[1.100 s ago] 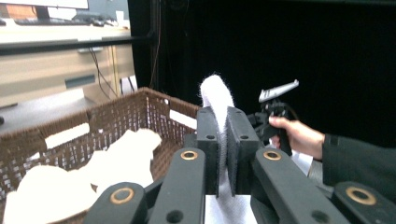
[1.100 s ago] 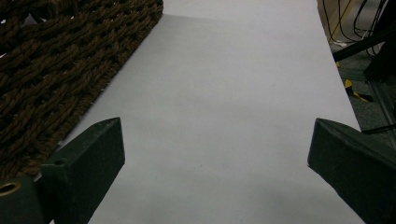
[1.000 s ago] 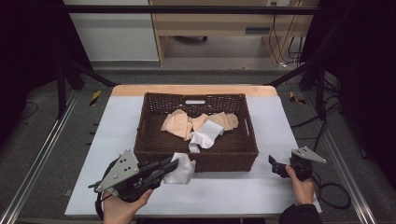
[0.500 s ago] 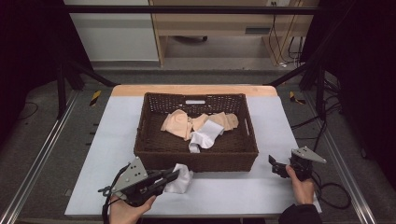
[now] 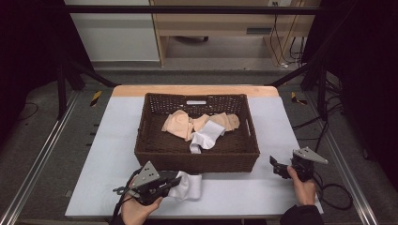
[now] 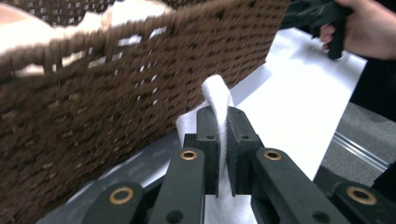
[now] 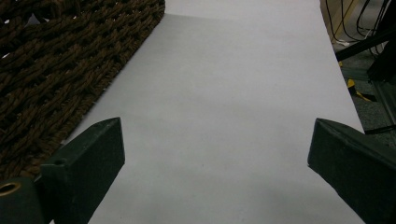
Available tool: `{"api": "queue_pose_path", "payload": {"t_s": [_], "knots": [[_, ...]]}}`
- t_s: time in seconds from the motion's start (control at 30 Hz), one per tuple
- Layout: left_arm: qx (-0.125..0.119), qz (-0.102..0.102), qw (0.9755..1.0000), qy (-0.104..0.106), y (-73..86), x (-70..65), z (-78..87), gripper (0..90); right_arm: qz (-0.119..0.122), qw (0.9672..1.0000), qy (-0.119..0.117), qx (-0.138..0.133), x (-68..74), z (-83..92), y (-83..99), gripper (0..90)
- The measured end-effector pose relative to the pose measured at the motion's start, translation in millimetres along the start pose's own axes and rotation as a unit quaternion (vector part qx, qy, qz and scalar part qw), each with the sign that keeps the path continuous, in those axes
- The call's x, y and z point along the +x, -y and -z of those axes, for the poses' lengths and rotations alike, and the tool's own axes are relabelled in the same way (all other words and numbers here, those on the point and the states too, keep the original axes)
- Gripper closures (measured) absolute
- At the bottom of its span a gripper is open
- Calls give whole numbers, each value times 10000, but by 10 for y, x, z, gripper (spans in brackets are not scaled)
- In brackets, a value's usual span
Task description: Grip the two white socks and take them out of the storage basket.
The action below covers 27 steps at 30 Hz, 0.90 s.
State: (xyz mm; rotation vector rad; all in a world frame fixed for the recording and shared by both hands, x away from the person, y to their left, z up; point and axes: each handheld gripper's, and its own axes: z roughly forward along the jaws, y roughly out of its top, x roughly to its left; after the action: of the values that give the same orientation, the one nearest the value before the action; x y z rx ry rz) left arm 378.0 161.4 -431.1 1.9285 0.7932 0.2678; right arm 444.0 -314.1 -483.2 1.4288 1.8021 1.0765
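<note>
White sock (image 6: 217, 100) in lowered left tool (image 6: 218, 122)

table: white top (image 5: 112, 154), bare wooden strip along far edge (image 5: 195, 90)
basket: brown wicker (image 5: 197, 159), centred on the top, toward the far side, near wall well short of near edge
sock: white (image 5: 187, 186), on the top just near-left of the basket's near wall; touching the top or slightly lifted, can't tell
right side: bare white surface (image 7: 233, 116) beside the basket's weave (image 7: 56, 70)
floor: grey, metal rails left (image 5: 40, 159) and right of the table
</note>
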Motion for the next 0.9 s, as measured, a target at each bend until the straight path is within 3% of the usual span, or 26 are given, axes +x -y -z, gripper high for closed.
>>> {"api": "queue_pose_path", "payload": {"t_s": [0.2,0.33,0.37,0.47,0.67,0.9], "knots": [[292,113,9994,-167,116,97,-95,782,-14,10000,-4,-5,4,4,0,42],[473,223,9983,-259,180,119,-146,600,-14,10000,-7,-9,4,6,0,42],[377,270,9985,-305,166,107,-126,511,-13,10000,-12,-8,5,5,0,42],[221,288,9989,-312,127,76,-82,429,-14,10000,-16,-7,4,5,0,42],[-248,218,9991,-259,-55,-61,88,424,-14,10000,-17,-4,1,4,0,42],[-732,103,9966,-361,-384,-108,214,429,-16,10000,10,-8,4,6,1,42]]}}
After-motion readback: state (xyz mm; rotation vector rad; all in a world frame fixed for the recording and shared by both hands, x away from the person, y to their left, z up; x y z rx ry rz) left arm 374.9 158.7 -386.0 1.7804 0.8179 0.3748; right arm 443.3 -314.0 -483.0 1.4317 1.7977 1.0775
